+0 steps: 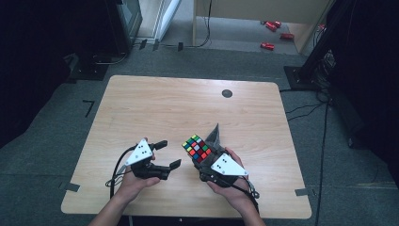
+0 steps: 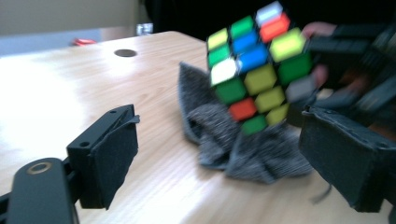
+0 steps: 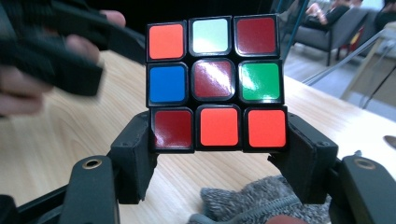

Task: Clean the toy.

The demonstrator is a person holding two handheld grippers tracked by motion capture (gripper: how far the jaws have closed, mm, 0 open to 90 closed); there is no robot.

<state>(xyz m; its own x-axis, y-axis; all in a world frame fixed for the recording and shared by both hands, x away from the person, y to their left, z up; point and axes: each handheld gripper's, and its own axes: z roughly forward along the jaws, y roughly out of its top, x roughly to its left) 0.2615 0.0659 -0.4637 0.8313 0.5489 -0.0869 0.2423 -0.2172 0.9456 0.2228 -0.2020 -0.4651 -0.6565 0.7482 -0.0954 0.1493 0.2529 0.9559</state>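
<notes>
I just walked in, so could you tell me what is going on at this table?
A person holds a gripper in each hand. The right gripper is shut on a scrambled puzzle cube, lifted above a grey cloth on the wooden table. The left gripper is open beside it.

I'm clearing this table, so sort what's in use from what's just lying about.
In use:
- scrambled multicoloured puzzle cube, clamped in the right gripper
- open left gripper
- crumpled grey knitted cloth beneath the cube

Lying about:
- small red objects on the floor
</notes>
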